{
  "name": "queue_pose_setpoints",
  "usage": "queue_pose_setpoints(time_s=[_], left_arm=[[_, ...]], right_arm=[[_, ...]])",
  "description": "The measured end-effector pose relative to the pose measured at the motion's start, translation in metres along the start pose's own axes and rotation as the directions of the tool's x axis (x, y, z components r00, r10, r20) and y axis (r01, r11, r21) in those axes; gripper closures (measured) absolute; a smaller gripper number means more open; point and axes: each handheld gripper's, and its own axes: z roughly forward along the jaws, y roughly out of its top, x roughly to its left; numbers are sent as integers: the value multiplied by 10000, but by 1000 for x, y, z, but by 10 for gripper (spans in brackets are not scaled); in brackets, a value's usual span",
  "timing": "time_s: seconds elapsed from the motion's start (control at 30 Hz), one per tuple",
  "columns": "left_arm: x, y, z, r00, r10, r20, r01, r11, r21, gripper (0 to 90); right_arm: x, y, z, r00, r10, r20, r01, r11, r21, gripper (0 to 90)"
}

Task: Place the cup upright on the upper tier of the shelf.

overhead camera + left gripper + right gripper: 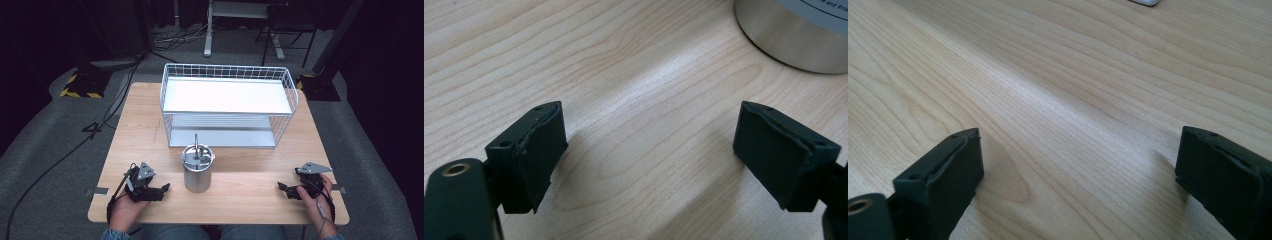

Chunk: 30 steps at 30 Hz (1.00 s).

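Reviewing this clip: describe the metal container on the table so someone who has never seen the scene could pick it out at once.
Start at the light wooden table and find the white wire basket rack at its far side. Just in front of that rack, near the table's middle, stands a shiny steel cylindrical canister with a thin rod sticking up from its lid. It is the one upright metal cylinder, between the left gripper and right gripper.

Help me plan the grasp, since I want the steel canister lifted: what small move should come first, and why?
Probably ease the left gripper forward toward the steel canister. Its fingers are spread wide with nothing between them, and the canister stands just ahead on the wooden table, closer to it than to the right gripper, which is also open. The wire basket lies behind, out of the path.
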Motion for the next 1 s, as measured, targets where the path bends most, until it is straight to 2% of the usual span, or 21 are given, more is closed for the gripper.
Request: queue_pose_setpoints(time_s=[0.03,0.17,0.23,0.3,0.37,0.5,0.53,0.67,0.77,0.9,0.93,0.97,1.0], left_arm=[[0,0,0,9999,128,-47,-128,9999,34,139],[0,0,0,9999,171,17,-171,9998,49,121],[0,1,0,9997,135,188,-138,9998,146,104],[0,1,1,9993,233,280,-238,9995,209,39],[-4,1,2,9991,269,339,-281,9990,361,19],[-6,2,2,9988,284,390,-301,9986,435,12],[-5,2,2,9984,433,354,-450,9979,472,11],[-6,3,0,9987,27,499,-55,9984,562,14],[-6,3,-1,9986,-93,515,61,9980,629,3],[-7,3,-3,9989,-63,457,34,9980,630,0],[-8,3,-5,9991,6,422,-23,9992,405,0],[-8,3,-5,9991,6,422,-23,9992,405,0],[-9,3,-7,9985,-25,545,11,9996,267,0]], right_arm=[[0,0,0,10000,2,0,-2,10000,1,53],[0,0,0,10000,-1,0,1,10000,0,53],[0,0,0,10000,19,6,-19,10000,-4,53],[0,0,0,10000,1,1,-1,10000,2,53],[0,0,0,10000,-6,-7,6,10000,15,53],[0,0,0,10000,0,1,0,10000,2,53],[0,0,0,10000,3,1,-3,10000,3,53],[0,0,0,10000,-3,1,3,10000,2,53],[0,0,0,10000,7,10,-7,10000,-7,53],[0,0,0,10000,9,10,-9,10000,-4,53],[0,0,0,10000,9,9,-9,10000,-2,53],[0,0,0,10000,9,9,-9,10000,-2,53],[0,0,0,10000,6,11,-6,10000,6,53]])
